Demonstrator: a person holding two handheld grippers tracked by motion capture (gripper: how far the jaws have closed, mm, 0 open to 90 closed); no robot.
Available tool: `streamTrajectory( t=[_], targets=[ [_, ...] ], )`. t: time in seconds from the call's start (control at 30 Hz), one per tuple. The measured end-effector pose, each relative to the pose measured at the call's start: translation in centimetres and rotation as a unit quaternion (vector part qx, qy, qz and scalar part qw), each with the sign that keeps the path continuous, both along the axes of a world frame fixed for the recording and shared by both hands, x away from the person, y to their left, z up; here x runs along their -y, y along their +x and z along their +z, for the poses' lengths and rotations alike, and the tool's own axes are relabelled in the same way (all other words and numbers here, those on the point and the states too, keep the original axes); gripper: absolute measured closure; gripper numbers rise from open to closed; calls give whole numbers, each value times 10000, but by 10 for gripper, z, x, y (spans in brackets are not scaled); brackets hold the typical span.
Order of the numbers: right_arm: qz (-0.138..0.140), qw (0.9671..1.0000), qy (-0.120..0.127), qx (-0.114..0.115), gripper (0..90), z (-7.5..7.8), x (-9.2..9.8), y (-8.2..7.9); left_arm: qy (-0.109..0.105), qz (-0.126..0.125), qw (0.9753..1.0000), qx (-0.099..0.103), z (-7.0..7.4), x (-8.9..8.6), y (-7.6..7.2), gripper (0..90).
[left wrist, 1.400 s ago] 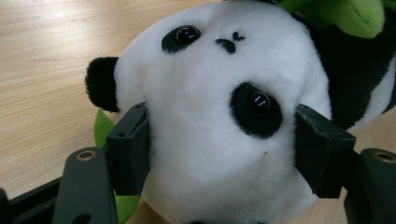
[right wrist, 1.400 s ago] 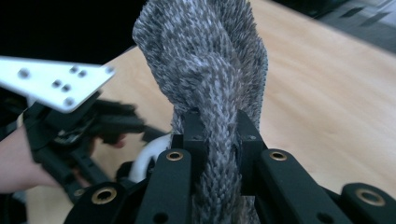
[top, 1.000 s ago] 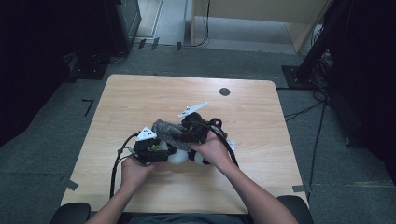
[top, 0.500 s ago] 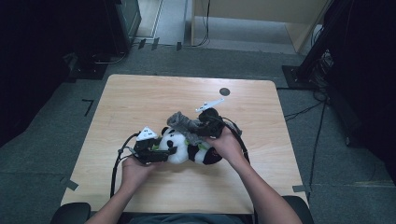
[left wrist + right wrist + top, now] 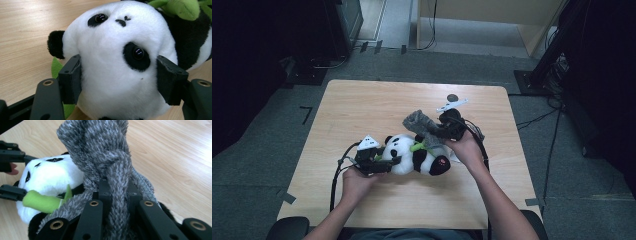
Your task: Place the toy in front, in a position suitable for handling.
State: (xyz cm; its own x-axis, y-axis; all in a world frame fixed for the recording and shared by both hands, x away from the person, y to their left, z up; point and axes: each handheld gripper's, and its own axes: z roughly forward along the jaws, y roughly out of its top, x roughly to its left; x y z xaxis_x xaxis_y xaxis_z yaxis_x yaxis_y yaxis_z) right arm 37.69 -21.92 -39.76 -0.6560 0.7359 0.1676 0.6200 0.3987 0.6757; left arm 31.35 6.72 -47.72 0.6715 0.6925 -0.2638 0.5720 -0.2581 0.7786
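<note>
On the wooden tabletop (image 5: 362, 110) the panda toy (image 5: 414, 155) is held at its head by the left claw (image 5: 117, 82), while the grey knitted scarf (image 5: 105, 157), pinched in the right claw (image 5: 117, 192), is judged not yet wrapped around it.

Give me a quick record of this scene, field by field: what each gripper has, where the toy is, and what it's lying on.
left gripper: jaws on either side of the panda toy's head, pressing its sides
right gripper: shut on the grey knitted cloth
panda toy: lying on the wooden table, green plush stalk at its chest
grey knitted cloth: lifted above the panda's body
</note>
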Motion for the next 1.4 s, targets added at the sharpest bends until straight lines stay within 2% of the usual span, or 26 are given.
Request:
streamTrajectory(
  t=[0.17,0.2,0.23,0.3,0.37,0.5,0.57,0.6,0.63,0.77,0.9,1.1,1.13,1.2,1.23,1.27,1.4],
  targets=[
    [149,9991,393,34,812,14,-9,-5,-27,10,10000,26,0,0,0,307],
    [149,9991,393,34,812,14,-9,-5,-27,10,10000,26,0,0,0,306],
    [297,9980,557,90,812,22,-16,-10,-26,9,10000,36,0,0,0,304],
    [437,9970,629,116,812,25,-24,-15,-72,10,10000,25,0,-1,1,299],
    [639,9960,606,130,811,25,-38,-20,-94,14,10000,28,0,0,1,296],
    [898,9945,544,-8,811,18,-61,-27,-72,13,10000,58,1,0,0,295],
    [981,9939,477,-158,811,12,-71,-28,-56,26,10000,66,1,0,0,296],
    [981,9939,477,-158,811,12,-71,-28,-56,26,10000,66,1,0,0,296],
    [1035,9934,417,-250,811,5,-77,-29,-48,32,10000,71,1,0,-1,296],
    [1050,9935,312,-316,810,-7,-82,-29,-47,20,10000,35,0,1,0,295],
    [1048,9940,198,-258,810,-9,-80,-28,-3,29,10000,43,0,2,0,302],
    [907,9950,250,-333,810,-9,-68,-21,73,-3,10000,66,1,2,0,308],
    [706,9971,104,-249,811,-8,-57,-15,77,0,9999,69,1,2,0,309],
    [607,9979,37,-243,812,-9,-52,-13,97,-23,9999,80,1,2,0,310],
    [506,9982,15,-311,812,-10,-45,-9,106,-26,9999,90,1,2,0,311],
    [371,9979,210,-495,813,-14,-28,-1,106,-19,9999,94,1,3,0,312],
    [208,9988,215,-378,812,-10,-13,4,74,-7,10000,56,1,2,1,315]
  ],
)
